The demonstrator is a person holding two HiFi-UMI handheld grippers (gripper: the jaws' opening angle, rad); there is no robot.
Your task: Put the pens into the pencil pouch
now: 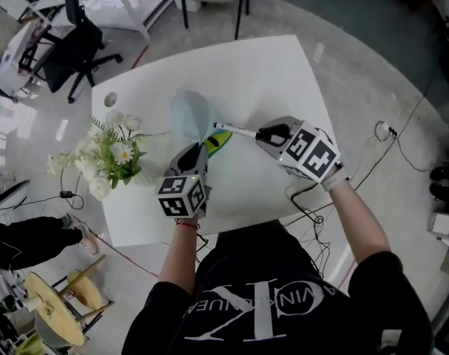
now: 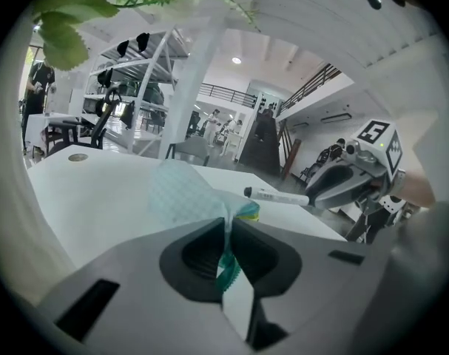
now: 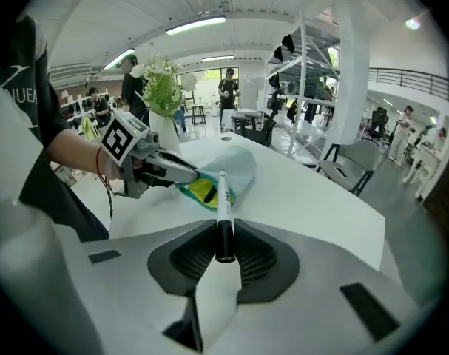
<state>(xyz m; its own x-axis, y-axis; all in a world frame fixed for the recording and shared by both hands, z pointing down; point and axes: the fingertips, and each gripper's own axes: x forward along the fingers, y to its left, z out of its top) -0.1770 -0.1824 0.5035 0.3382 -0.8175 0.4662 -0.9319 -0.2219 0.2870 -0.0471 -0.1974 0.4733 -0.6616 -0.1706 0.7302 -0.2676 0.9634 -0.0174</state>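
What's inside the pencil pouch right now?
The pencil pouch has its mouth open, showing yellow lining and one small dark item, possibly a pen end. Its pale fabric covers everything deeper. The white pen in the right gripper is outside.

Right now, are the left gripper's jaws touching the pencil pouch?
Touching. The left gripper view shows the left gripper with its jaws pinched shut on the edge of the pencil pouch.

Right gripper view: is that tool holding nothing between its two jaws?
No, the right gripper is clamped on a white pen that points toward the pouch.
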